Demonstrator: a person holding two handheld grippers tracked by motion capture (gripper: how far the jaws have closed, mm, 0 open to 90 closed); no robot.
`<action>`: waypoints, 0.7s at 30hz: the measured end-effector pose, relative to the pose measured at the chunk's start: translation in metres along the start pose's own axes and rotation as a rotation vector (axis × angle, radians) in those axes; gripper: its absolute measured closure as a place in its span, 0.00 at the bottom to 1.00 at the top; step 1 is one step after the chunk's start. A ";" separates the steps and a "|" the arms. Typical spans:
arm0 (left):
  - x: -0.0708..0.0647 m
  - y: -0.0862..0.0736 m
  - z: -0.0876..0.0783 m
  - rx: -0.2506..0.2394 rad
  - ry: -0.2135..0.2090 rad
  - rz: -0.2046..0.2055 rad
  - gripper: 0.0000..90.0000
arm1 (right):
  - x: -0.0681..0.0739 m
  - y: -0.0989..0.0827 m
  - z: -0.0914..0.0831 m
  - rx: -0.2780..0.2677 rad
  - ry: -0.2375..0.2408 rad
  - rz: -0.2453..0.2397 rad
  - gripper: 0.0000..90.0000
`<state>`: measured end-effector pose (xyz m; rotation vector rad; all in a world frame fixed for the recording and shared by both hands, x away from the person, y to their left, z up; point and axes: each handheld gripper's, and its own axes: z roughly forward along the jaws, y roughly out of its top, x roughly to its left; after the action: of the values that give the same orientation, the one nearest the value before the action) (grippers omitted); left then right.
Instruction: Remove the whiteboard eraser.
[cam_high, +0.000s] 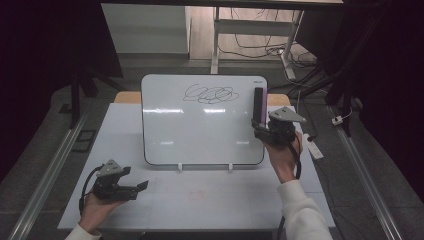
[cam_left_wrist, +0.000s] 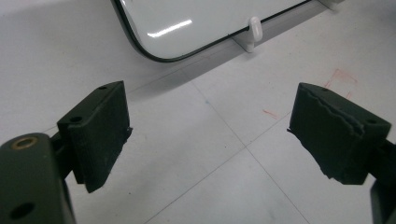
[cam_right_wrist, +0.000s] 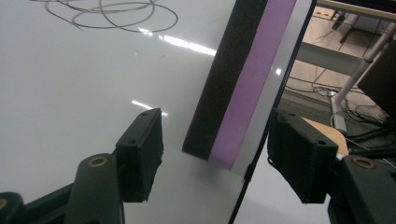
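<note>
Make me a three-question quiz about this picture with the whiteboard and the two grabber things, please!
1. Where is the scribble on the whiteboard?
A. near the top edge
B. in the bottom left corner
C. on the table in front of it

2. What colour is the stripe on the eraser?
A. green
B. purple
C. orange

3. What is the left gripper doing?
A. squeezing a marker
C. clamped on the whiteboard's foot
B. open with nothing in it

Answers:
1 A, since the looped lines sit high on the board in the high view.
2 B, since the right gripper view shows a purple layer beside the black one.
3 B, since the left gripper view shows its jaws wide apart over the bare table.

The right gripper is open too, its jaws either side of the eraser's lower end.
</note>
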<state>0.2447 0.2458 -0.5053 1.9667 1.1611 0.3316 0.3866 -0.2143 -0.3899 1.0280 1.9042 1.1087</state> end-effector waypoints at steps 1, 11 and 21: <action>0.000 0.000 0.000 0.001 0.000 0.000 0.14 | 0.000 0.001 0.003 0.009 -0.008 0.003 0.40; 0.000 -0.001 0.002 0.010 0.002 0.005 0.15 | 0.003 0.001 0.012 0.008 -0.046 0.026 0.58; -0.001 -0.002 0.002 0.015 0.008 0.004 0.15 | 0.008 0.002 0.010 0.018 -0.115 0.069 0.68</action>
<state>0.2447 0.2446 -0.5077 1.9822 1.1683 0.3336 0.3922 -0.2029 -0.3931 1.1505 1.8029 1.0495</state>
